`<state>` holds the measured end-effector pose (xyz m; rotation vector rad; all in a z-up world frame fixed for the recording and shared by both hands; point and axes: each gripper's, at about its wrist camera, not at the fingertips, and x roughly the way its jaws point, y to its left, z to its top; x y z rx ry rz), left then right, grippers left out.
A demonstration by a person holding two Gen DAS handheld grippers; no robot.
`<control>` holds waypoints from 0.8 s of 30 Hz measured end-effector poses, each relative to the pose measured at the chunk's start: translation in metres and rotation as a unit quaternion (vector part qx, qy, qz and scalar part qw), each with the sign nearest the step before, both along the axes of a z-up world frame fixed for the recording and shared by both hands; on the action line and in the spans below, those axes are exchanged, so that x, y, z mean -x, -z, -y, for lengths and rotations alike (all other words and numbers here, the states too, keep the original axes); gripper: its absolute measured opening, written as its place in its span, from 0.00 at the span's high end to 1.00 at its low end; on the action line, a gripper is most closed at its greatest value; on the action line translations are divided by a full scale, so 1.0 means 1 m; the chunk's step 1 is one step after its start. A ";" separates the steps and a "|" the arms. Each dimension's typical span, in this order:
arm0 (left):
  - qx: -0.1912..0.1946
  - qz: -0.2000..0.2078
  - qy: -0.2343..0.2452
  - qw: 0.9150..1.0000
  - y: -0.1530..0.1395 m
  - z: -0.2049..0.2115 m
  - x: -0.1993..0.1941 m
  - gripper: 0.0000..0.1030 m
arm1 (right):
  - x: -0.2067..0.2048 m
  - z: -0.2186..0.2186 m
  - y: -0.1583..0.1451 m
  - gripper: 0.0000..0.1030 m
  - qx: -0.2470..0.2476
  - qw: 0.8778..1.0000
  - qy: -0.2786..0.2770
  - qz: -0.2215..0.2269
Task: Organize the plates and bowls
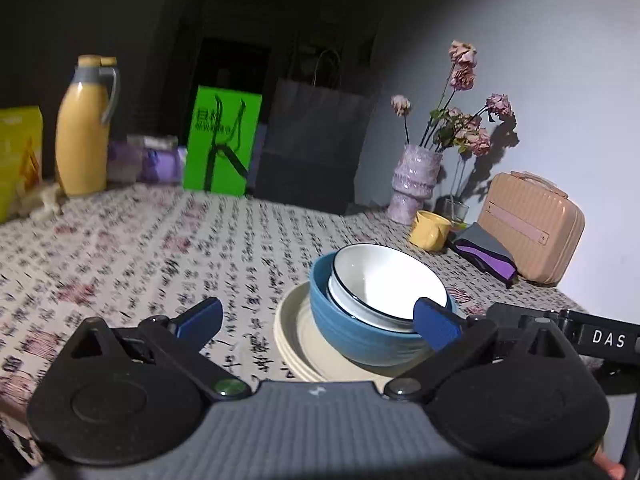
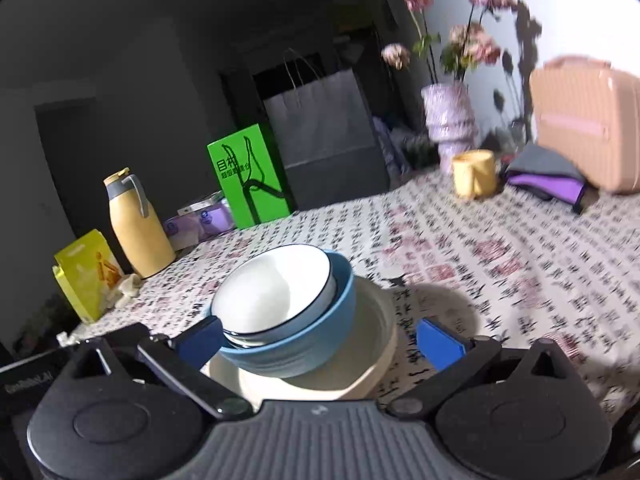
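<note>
A white bowl with a dark rim (image 1: pixel 384 284) sits nested in a blue bowl (image 1: pixel 360 332), which rests on a stack of cream plates (image 1: pixel 296 332) on the patterned tablecloth. The same stack shows in the right wrist view: white bowl (image 2: pixel 268 292), blue bowl (image 2: pixel 312 336), cream plates (image 2: pixel 372 352). My left gripper (image 1: pixel 320 316) is open and empty, with its right fingertip close to the blue bowl's right side. My right gripper (image 2: pixel 320 340) is open and empty, its jaws either side of the stack, the left fingertip in front of the bowls' rims.
Along the back stand a yellow jug (image 1: pixel 84 128), a green box (image 1: pixel 222 140), a dark paper bag (image 1: pixel 312 148), a purple vase with dried flowers (image 1: pixel 416 180), a yellow mug (image 1: pixel 430 230), folded cloths (image 1: pixel 484 256) and a pink case (image 1: pixel 532 228). A yellow packet (image 2: pixel 86 276) sits at the left.
</note>
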<state>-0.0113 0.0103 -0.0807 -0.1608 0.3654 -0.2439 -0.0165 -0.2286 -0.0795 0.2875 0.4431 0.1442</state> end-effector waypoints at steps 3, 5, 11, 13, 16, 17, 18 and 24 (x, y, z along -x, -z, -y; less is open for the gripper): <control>-0.019 0.016 -0.008 1.000 0.005 0.001 0.013 0.00 | 0.015 -0.002 0.003 0.00 0.022 1.000 0.011 0.020; -0.032 0.023 -0.011 0.999 0.010 0.001 0.020 0.00 | 0.023 -0.003 0.006 0.00 0.031 0.999 0.013 0.029; -0.051 0.031 -0.026 0.998 0.026 -0.008 0.042 0.00 | 0.045 -0.010 0.019 0.00 0.064 0.997 0.016 0.044; -0.048 0.030 -0.028 0.998 0.030 -0.012 0.048 0.00 | 0.051 -0.014 0.025 0.00 0.072 0.996 0.013 0.046; -0.047 0.030 -0.030 0.998 0.034 -0.018 0.056 0.00 | 0.063 -0.018 0.032 0.00 0.083 0.995 0.014 0.053; -0.048 0.033 -0.030 0.998 0.036 -0.019 0.059 0.00 | 0.066 -0.019 0.034 0.00 0.085 0.995 0.014 0.055; -0.048 0.036 -0.030 0.998 0.037 -0.020 0.062 0.00 | 0.069 -0.021 0.036 0.00 0.087 0.994 0.014 0.057; -0.040 0.038 -0.029 0.998 0.045 -0.030 0.072 0.00 | 0.084 -0.029 0.044 0.00 0.104 0.993 0.020 0.060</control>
